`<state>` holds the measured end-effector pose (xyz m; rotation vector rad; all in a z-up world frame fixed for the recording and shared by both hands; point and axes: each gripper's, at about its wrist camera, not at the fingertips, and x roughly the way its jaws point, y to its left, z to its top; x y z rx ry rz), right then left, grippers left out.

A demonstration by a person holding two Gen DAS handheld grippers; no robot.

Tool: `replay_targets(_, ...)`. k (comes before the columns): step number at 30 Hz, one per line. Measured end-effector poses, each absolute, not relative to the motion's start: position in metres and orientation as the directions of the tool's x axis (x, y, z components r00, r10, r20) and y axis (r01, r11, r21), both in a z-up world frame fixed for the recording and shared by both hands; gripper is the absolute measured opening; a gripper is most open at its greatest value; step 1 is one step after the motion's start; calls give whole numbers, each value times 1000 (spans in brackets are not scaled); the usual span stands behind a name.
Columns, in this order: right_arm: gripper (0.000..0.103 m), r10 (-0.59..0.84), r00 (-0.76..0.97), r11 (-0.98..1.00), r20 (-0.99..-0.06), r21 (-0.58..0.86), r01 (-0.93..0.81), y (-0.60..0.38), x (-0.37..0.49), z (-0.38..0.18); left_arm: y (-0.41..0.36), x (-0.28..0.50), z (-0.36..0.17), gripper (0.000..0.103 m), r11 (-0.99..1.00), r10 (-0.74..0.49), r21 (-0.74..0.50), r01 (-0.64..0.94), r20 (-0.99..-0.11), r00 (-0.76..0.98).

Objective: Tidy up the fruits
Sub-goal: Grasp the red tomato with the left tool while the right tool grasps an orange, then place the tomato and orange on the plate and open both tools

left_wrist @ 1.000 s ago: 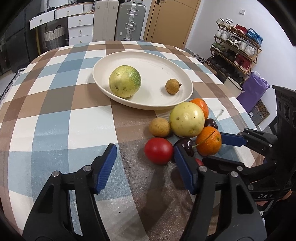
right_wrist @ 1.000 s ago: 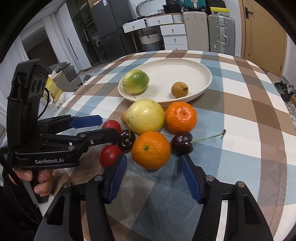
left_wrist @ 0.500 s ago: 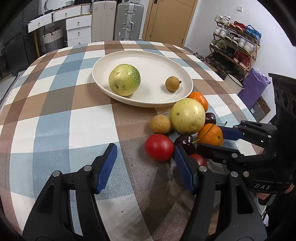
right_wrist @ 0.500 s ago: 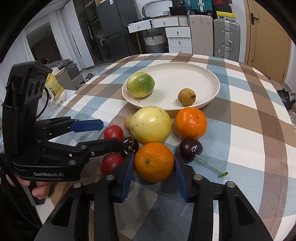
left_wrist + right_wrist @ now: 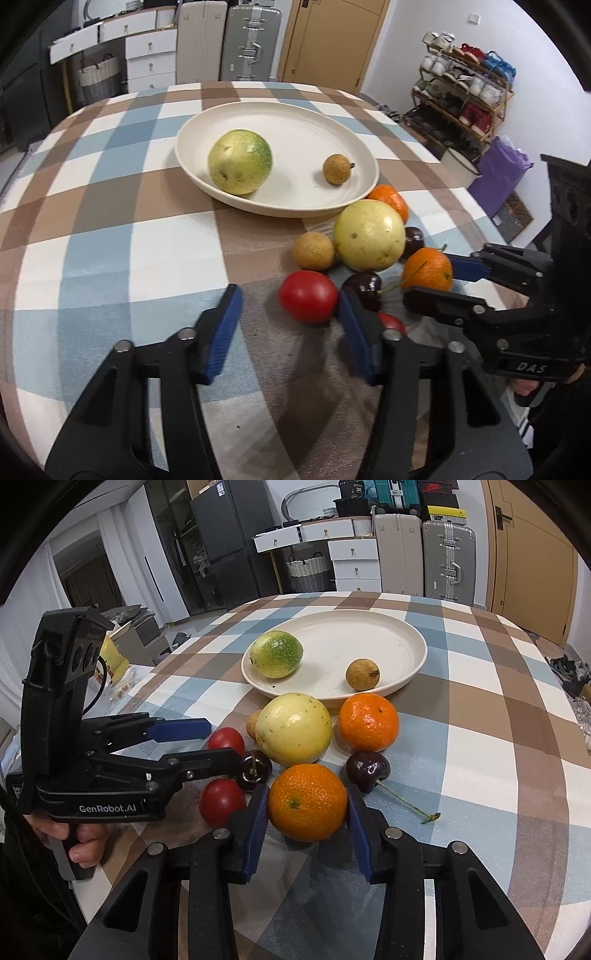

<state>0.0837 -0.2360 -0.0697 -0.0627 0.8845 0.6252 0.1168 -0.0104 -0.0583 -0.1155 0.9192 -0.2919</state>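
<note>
Orange skin fills the gap between the right gripper's (image 5: 306, 821) blue pads: the near mandarin (image 5: 307, 802), low centre of the right view, is pinched on both sides. Cream plate (image 5: 402, 627) above it holds a green-yellow round fruit (image 5: 276, 654) and a small brown longan (image 5: 362, 674). A second longan (image 5: 252, 723) is half hidden behind the pale yellow fruit (image 5: 293, 734). Left gripper (image 5: 288, 325) is closing, jaws not yet touching the red tomato (image 5: 307, 296) ahead of its pads; one tomato (image 5: 392, 322) is mostly hidden behind its right finger.
</note>
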Motion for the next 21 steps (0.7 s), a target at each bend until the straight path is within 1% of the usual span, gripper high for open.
replay_targets(1, 41, 486, 467, 821, -738, 202, -535, -236, 84, -70, -11, 116, -58, 37, 949, -313, -235, 208, -763, 566)
replay_targets(3, 41, 487, 466, 820, -739, 202, -536, -236, 83, -70, -13, 115, -58, 30, 942, -334, -248, 227, -759, 559)
replay_targets(12, 41, 494, 467, 815, -734, 204, -542, -237, 82, -70, -12, 112, -56, 30, 948, -317, -236, 213, -751, 579)
replay_targets(21, 41, 500, 485, 812, -718, 193, -551, -237, 78, -58, -12, 103, -37, 30, 956, -292, -205, 209, -720, 630)
